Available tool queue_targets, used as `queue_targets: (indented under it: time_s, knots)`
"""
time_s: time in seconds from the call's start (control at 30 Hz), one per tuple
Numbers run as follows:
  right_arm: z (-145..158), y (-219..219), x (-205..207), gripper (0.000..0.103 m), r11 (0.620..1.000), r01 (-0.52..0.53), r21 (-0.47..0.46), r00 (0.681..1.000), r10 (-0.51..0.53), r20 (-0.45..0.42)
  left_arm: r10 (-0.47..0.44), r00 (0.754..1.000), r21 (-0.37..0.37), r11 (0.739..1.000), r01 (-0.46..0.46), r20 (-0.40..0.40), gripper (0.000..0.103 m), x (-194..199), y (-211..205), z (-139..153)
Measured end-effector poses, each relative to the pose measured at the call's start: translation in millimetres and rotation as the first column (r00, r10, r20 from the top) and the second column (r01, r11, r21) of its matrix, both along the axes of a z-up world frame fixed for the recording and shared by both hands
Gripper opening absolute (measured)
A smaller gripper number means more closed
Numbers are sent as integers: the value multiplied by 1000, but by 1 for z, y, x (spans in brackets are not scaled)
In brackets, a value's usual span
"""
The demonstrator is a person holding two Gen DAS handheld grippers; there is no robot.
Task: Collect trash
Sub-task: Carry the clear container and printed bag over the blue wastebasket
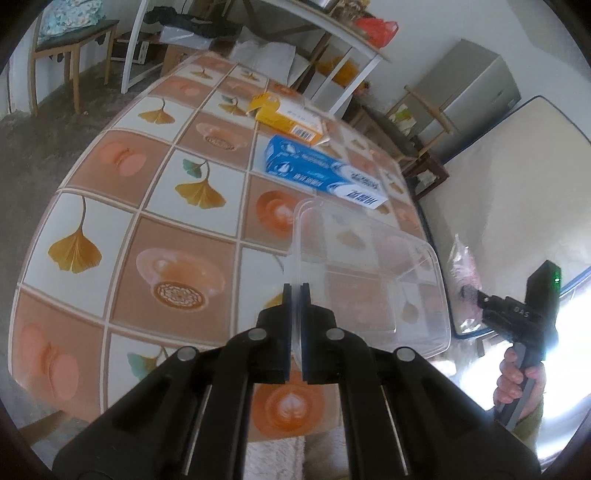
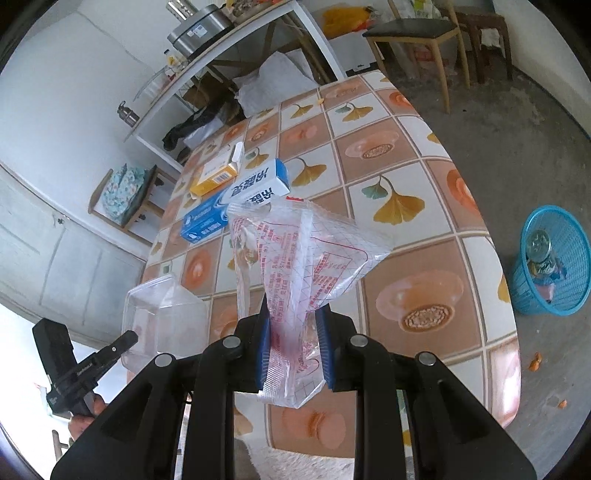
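My left gripper point(image 1: 295, 291) is shut on the rim of a clear plastic container point(image 1: 373, 273) and holds it above the table's right part; it also shows in the right wrist view point(image 2: 162, 314). My right gripper point(image 2: 293, 321) is shut on a clear plastic bag with red print point(image 2: 295, 251), held above the table; the bag also shows in the left wrist view point(image 1: 463, 280). A blue and white box point(image 1: 325, 173) and a yellow carton point(image 1: 288, 118) lie on the patterned tablecloth point(image 1: 155, 221). A blue trash basket point(image 2: 554, 262) with some trash in it stands on the floor at the right.
A white shelf table point(image 1: 332, 33) stands behind the table. Wooden chairs point(image 2: 428, 40) stand around it. A mattress point(image 1: 517, 184) leans on the wall. Orange scraps point(image 2: 535, 363) lie on the floor near the basket.
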State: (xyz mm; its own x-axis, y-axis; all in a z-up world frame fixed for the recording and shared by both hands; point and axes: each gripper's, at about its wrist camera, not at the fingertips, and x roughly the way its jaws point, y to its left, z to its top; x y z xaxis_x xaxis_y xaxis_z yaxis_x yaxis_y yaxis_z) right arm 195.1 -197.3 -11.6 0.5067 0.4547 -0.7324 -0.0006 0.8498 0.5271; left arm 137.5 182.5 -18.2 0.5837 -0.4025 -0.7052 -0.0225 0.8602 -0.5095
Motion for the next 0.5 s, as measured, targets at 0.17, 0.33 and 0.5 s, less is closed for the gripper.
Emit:
queue_targets:
  time_s: [0.17, 0.33, 0.5]
  knots:
    - [6, 2, -11, 22, 1000, 1, 9, 1000, -1, 13, 2, 999, -16, 1000, -2, 39, 2, -14, -2, 10]
    - [10, 2, -25, 22, 1000, 3, 14, 1000, -3, 25, 9, 998, -38, 999, -6, 58, 2, -27, -2, 13]
    - [13, 2, -36, 22, 1000, 1, 15, 999, -1, 33, 11, 997, -46, 999, -7, 75, 2, -39, -3, 16]
